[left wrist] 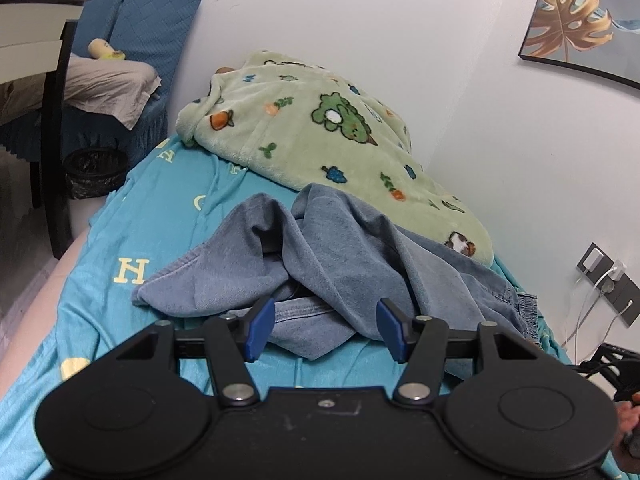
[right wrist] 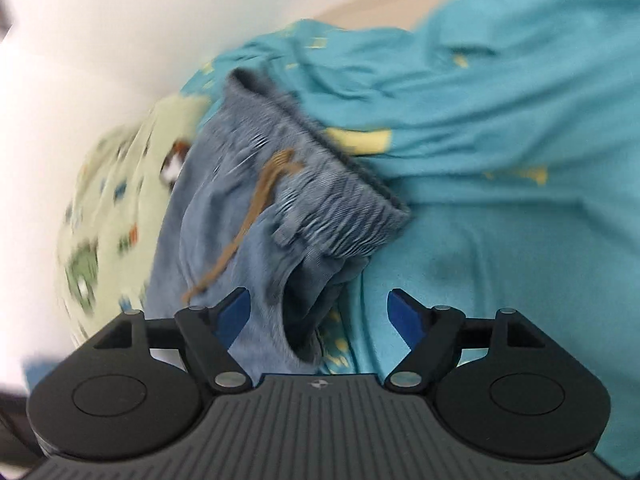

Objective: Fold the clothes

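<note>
A crumpled pair of blue denim pants (left wrist: 320,256) lies on a turquoise bed sheet (left wrist: 160,216). My left gripper (left wrist: 326,330) is open, its blue pads just above the near edge of the denim, holding nothing. In the blurred right wrist view the pants' elastic waistband (right wrist: 336,200) with a tan drawstring (right wrist: 256,208) lies ahead. My right gripper (right wrist: 320,320) is open, with the denim's edge (right wrist: 296,304) between its jaws but not gripped.
A green fleece blanket (left wrist: 320,128) with animal prints lies bunched against the white wall behind the pants, also in the right wrist view (right wrist: 116,208). Blue chairs (left wrist: 152,20) and a black bin (left wrist: 94,172) stand left of the bed. Wall sockets with cables (left wrist: 608,276) are at right.
</note>
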